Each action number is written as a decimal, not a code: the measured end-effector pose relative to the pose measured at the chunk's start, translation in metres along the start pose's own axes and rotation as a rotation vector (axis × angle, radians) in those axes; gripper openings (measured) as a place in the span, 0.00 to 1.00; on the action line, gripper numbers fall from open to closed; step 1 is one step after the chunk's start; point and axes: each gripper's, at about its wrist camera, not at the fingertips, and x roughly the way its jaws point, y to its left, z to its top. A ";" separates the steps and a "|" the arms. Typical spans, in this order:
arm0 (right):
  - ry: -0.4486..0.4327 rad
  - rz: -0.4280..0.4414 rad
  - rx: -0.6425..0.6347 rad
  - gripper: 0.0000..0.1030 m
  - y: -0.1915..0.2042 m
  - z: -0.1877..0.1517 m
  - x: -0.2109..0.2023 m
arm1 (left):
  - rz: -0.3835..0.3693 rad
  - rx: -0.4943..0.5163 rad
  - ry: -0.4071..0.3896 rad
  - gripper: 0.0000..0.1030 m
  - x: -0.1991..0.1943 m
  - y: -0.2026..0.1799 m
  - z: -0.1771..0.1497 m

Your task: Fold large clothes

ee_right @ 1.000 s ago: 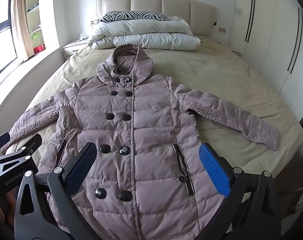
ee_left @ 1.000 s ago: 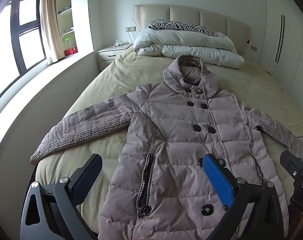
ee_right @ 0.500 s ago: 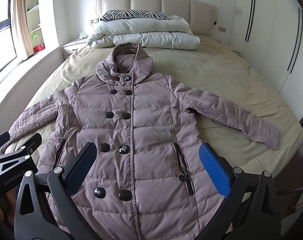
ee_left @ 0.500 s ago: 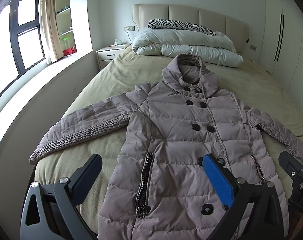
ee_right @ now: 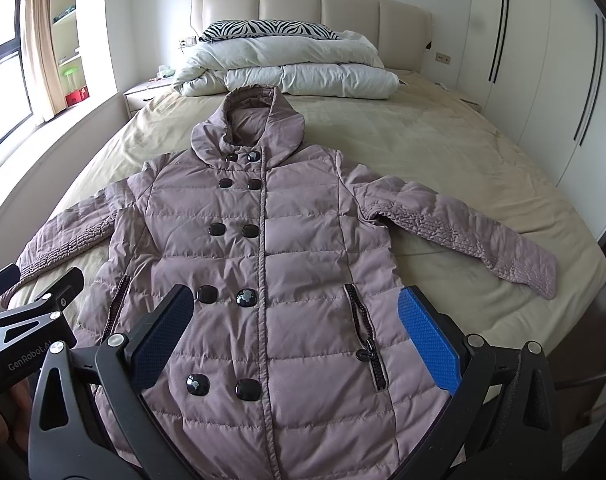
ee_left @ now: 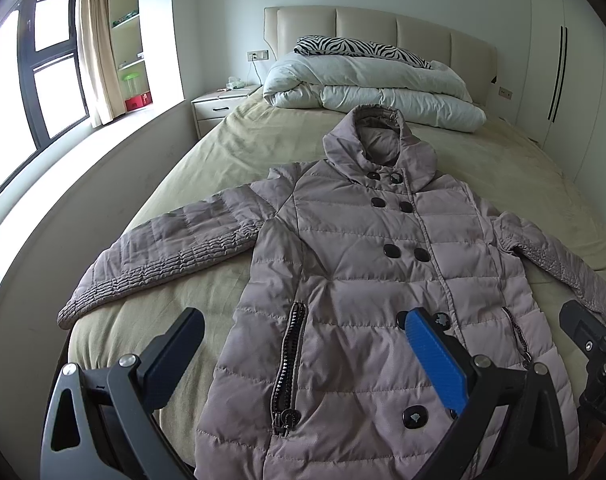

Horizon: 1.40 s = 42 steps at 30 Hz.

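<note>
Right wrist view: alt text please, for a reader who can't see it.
A mauve puffer coat lies flat, buttoned, sleeves spread, on a bed. The open right gripper hovers above its hem; the left gripper shows at left.

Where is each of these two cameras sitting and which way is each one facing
Left wrist: sits on the left gripper above the bed's foot, facing the headboard over the puffer coat; its own open fingers show, with the right gripper at the right edge.
Right wrist: sits on the right gripper, facing the same way; its open fingers show, with the left gripper at the left edge.
Shared: the coat, the folded duvet, the zebra pillow.
</note>
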 end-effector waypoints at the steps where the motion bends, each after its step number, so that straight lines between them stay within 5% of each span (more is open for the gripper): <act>1: 0.001 0.000 -0.001 1.00 0.000 0.000 0.000 | 0.000 0.000 0.000 1.00 0.000 0.000 -0.001; 42: 0.024 -0.013 0.008 1.00 -0.003 -0.013 0.015 | -0.027 -0.019 0.025 1.00 -0.002 0.003 -0.004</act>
